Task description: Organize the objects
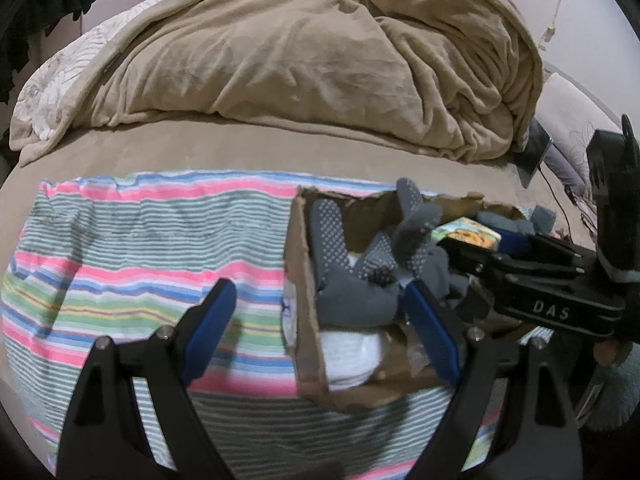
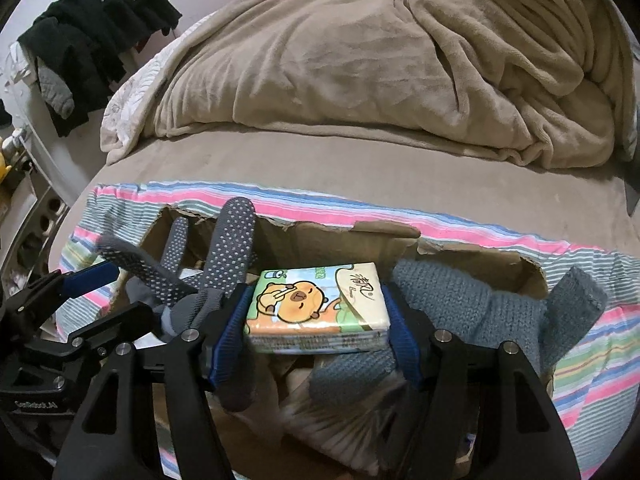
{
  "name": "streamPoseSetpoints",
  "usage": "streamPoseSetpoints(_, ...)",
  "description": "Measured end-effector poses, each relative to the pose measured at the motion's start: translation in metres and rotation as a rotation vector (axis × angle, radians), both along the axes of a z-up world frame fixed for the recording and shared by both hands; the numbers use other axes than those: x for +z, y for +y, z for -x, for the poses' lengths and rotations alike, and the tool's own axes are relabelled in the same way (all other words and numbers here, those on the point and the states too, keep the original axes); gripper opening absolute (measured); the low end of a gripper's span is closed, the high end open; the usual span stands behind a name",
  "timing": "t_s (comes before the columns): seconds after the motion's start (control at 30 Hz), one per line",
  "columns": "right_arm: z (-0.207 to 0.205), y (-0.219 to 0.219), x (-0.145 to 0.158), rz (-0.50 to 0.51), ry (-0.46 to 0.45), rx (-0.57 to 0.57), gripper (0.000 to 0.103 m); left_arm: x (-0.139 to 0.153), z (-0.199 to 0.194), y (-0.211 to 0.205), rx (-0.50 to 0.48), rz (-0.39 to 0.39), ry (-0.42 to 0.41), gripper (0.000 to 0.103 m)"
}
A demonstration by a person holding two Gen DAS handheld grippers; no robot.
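A torn cardboard box [image 1: 306,320] lies on a striped cloth [image 1: 140,264] on the bed. It holds grey dotted gloves [image 1: 340,240], grey knit items and white tissue packs [image 1: 352,356]. My left gripper [image 1: 320,328] is open, its fingers astride the box's left wall. My right gripper [image 2: 316,316] is shut on a tissue pack with a cartoon bear [image 2: 316,304], held over the box [image 2: 472,264]. The dotted gloves [image 2: 224,252] stand to its left and a blue-grey knit item [image 2: 480,308] to its right. The right gripper also shows in the left wrist view [image 1: 468,240].
A crumpled beige blanket [image 1: 320,60] covers the far half of the bed. A dark tablet with a cable [image 1: 534,152] lies at the right edge. Black clothes [image 2: 100,32] hang on a rack to the left of the bed.
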State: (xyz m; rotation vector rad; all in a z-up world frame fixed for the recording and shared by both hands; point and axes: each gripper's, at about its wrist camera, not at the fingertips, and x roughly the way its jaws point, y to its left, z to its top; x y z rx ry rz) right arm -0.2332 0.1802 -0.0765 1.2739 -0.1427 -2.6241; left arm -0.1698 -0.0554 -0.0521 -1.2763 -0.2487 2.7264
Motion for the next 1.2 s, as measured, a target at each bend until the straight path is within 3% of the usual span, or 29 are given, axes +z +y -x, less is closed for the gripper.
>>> streamPoseSetpoints(0.23, -0.026, -0.001, 0.021, -0.004, 0.049, 0.0, 0.08, 0.015, -0.022, 0.0, 0.012, -0.011, 0.013, 0.087)
streamPoseSetpoints(0.73, -0.1, 0.007, 0.053, -0.022, 0.094, -0.021, 0.08, 0.05, -0.083, 0.018, 0.008, -0.007, 0.048, 0.087)
streamPoseSetpoints(1.2, -0.16, 0.015, 0.07, -0.026, 0.12, -0.034, 0.08, 0.059, -0.135, 0.031, 0.008, 0.011, 0.053, 0.087)
